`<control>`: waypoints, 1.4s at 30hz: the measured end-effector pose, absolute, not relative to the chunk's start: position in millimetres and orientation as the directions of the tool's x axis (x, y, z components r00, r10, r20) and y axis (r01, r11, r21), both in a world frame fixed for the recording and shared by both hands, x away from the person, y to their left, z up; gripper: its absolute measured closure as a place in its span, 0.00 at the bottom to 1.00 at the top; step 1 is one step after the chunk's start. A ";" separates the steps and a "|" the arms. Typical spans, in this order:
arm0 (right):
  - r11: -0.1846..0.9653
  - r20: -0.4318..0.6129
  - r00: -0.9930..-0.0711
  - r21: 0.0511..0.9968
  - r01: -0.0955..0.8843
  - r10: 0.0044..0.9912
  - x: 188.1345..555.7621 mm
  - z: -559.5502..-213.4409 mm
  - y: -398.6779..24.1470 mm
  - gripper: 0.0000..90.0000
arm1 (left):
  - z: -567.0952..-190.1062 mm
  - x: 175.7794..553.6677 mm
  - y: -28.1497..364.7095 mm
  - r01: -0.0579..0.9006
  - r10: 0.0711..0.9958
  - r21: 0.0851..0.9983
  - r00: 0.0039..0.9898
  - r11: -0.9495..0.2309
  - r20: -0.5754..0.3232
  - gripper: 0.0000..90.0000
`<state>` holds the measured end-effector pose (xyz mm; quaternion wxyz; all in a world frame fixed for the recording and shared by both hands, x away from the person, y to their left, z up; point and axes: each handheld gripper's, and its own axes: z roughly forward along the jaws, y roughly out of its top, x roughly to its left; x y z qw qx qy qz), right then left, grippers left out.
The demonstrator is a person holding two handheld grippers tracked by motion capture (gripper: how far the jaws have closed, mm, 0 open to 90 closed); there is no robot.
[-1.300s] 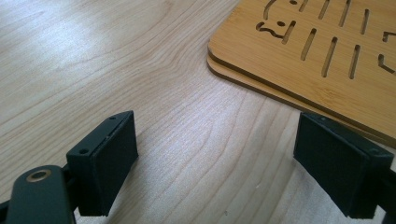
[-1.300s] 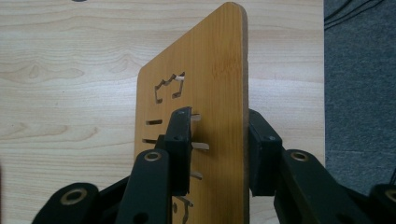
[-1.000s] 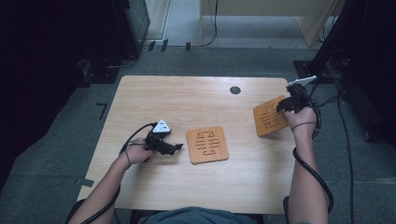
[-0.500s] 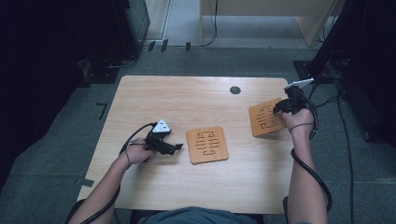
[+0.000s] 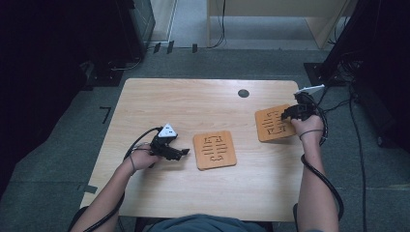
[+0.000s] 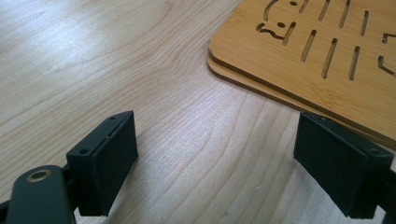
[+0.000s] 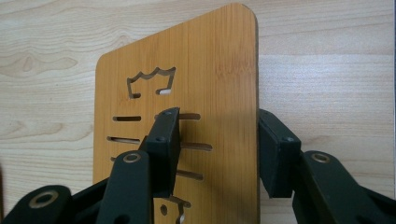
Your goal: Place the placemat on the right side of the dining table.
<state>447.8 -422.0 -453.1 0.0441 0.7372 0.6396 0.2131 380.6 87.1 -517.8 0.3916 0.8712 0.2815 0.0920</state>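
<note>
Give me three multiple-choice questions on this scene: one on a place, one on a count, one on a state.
1. Where is the round hole in the table?
A. near the far edge
B. near the person
C. at the left edge
2. How many boards are there?
A. one
B. two
C. three
3. The left tongs are:
A. open
B. shut on a board
C. shut on a cable

1 A: the hole sits by the table far edge.
2 B: centre board and right board.
3 A: the left tongs gape over bare wood.

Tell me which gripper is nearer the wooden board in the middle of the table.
Left. The left gripper sits open just beside the middle board, not touching it. The right gripper is over at the table's right edge, clamped on the other board.
</note>
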 end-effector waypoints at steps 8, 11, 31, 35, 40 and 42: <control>-0.170 0.245 0.086 0.343 0.924 0.966 449.4 -457.4 -420.2 0.60 | -517.7 380.7 87.3 0.418 0.562 0.734 0.825 -0.536 -0.060 0.14; -0.171 0.247 0.087 0.339 0.925 0.965 449.6 -459.1 -420.5 0.60 | -517.7 380.7 87.3 0.417 0.562 0.734 0.825 -0.536 -0.059 0.14; -0.174 0.255 0.091 0.325 0.930 0.963 452.0 -471.0 -419.6 0.58 | -517.7 380.7 87.0 0.416 0.562 0.733 0.825 -0.538 -0.057 0.14; -0.172 0.255 0.089 0.325 0.930 0.963 452.3 -472.8 -419.8 0.57 | -517.7 380.7 87.0 0.417 0.562 0.733 0.825 -0.537 -0.057 0.14; -0.164 0.234 0.092 0.310 0.936 0.968 452.8 -477.5 -419.2 0.58 | -517.7 380.5 86.8 0.416 0.562 0.732 0.825 -0.539 -0.055 0.14; -0.162 0.239 0.089 0.309 0.937 0.967 452.7 -478.6 -419.8 0.58 | -517.7 380.5 86.8 0.416 0.562 0.732 0.825 -0.539 -0.055 0.14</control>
